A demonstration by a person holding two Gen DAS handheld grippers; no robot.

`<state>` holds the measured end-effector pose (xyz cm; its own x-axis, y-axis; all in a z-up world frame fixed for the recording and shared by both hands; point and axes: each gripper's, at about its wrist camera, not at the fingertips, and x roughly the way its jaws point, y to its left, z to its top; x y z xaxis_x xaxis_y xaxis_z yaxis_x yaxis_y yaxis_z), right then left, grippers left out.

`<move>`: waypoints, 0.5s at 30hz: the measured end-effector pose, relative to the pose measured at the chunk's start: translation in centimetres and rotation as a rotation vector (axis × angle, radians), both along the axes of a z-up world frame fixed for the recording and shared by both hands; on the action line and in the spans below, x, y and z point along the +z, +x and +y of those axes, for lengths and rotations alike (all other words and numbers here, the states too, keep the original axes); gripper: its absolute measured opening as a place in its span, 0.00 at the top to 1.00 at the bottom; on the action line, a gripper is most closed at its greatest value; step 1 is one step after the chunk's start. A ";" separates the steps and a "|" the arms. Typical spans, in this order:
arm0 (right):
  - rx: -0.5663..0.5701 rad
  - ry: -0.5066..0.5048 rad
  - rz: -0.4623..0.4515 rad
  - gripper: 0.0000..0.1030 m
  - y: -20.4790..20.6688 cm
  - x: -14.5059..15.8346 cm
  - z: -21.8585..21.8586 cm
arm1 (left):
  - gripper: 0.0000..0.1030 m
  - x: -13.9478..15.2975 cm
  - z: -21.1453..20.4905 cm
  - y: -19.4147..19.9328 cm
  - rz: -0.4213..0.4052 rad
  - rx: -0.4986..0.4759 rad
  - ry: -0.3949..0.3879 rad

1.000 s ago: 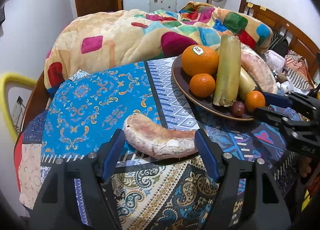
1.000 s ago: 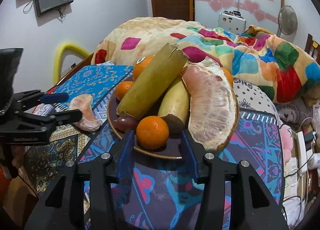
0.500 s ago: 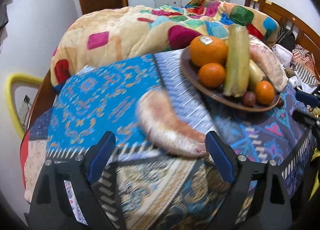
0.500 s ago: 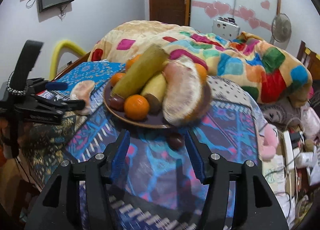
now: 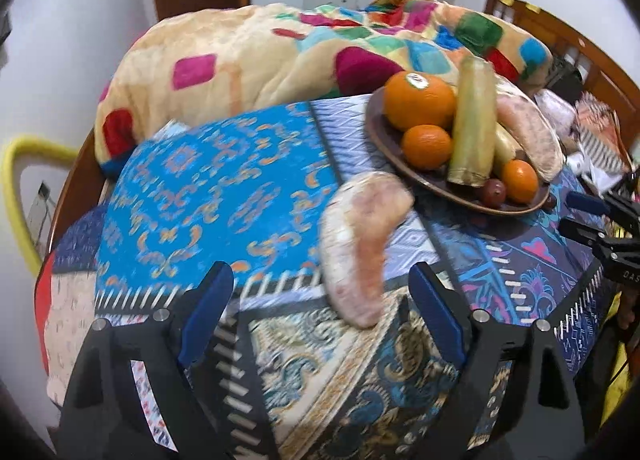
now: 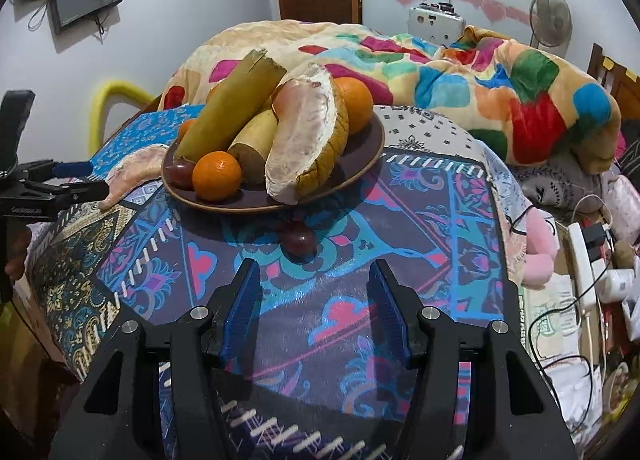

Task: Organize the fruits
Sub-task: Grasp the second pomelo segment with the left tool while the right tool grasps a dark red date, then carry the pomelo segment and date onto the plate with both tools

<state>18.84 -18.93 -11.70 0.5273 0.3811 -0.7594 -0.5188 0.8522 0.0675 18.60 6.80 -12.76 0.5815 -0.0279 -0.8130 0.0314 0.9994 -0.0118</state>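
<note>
The peeled pomelo wedge (image 5: 360, 244) lies loose on the patterned cloth (image 5: 208, 196), its near end reaching in between the fingers of the left gripper (image 5: 320, 312); the blue pads stand wide apart on either side of it, and the jaws are closing without pressing on the fruit. The wedge is blurred in the left wrist view, and its far tip points toward the dark brown plate (image 5: 380, 136). That plate carries a large orange (image 5: 418, 100), two small oranges, a greenish cane stalk (image 5: 472, 120), a banana, a second pomelo wedge (image 6: 308, 140) and a dark grape. The right gripper (image 6: 314, 300) hovers over bare cloth with its jaws apart and nothing between them; just ahead of it a lone grape (image 6: 298, 240) sits on the cloth beside the plate rim. Behind the table lies a colourful blanket (image 6: 460, 72)
</note>
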 end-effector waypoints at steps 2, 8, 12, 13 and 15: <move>0.012 -0.010 0.008 0.48 0.2 -0.3 0.3 | 0.26 -0.5 -0.8 1.1 0.021 -0.016 0.040; 0.043 -0.036 0.002 0.48 0.5 -0.4 1.1 | 0.43 -1.3 -0.4 2.8 0.059 -0.026 -0.024; 0.057 -0.044 -0.007 0.57 0.9 -0.4 1.6 | 0.52 -1.4 -1.0 2.9 0.045 -0.053 -0.004; 0.060 -0.042 -0.006 0.60 1.0 -0.4 1.6 | 0.55 -1.3 -1.3 3.0 0.044 -0.066 0.001; 0.065 -0.042 -0.011 0.66 1.0 -0.4 1.7 | 0.58 -1.3 -1.8 3.2 0.041 -0.077 0.023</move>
<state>19.85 -17.20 -12.15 0.5111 0.3823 -0.7698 -0.5734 0.8189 0.0260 21.76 4.97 -14.05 0.5449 -0.0519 -0.8369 0.1079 0.9941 0.0086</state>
